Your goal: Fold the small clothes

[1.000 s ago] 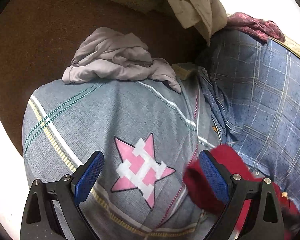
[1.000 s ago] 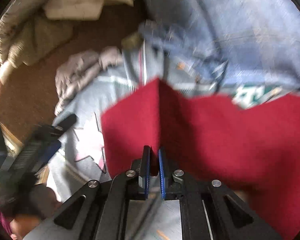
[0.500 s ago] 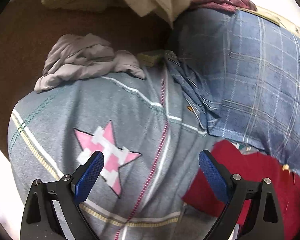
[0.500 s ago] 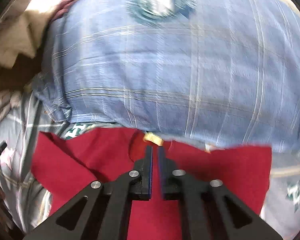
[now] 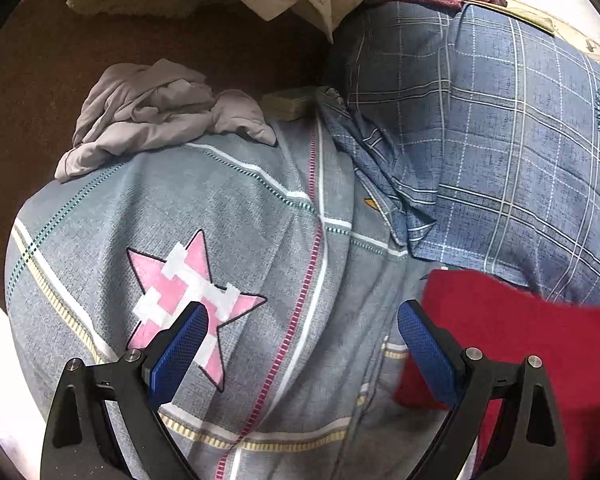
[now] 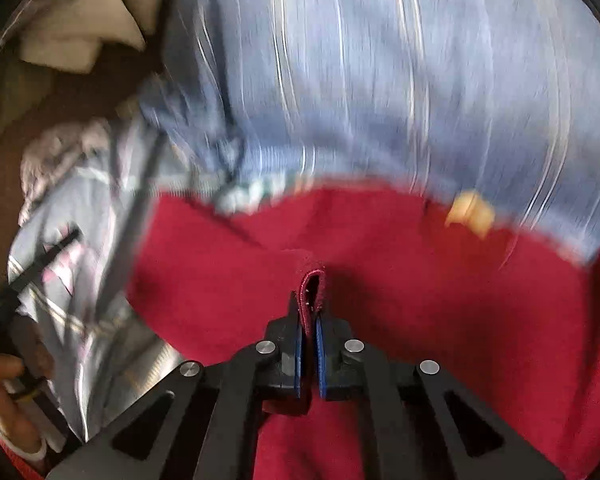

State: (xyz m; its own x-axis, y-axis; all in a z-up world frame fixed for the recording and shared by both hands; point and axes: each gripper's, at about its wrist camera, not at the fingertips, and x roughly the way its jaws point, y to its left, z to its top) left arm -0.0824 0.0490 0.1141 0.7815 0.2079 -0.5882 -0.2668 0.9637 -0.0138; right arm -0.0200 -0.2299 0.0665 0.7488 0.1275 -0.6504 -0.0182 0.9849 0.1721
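The red cloth (image 6: 440,300) has spread wider, pinched in the right gripper's (image 6: 309,312) jaws; left gripper's (image 5: 300,344) jaws gape empty.

You see a bed (image 5: 100,248) under grey plaid bedding with a pink star | on it: red garment (image 5: 520,344), crumpled grey garment (image 5: 152,120), blue plaid quilt (image 5: 500,140)

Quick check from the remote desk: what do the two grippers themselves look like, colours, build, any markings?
Both match. The left gripper has black angular linkage arms with triangular cut-outs, round silver pivot pins, and fingers faced with blue cross-hatched pads. The right gripper shows the same black frame, silver pins and blue pads. No cables, labels or markings are visible on either.
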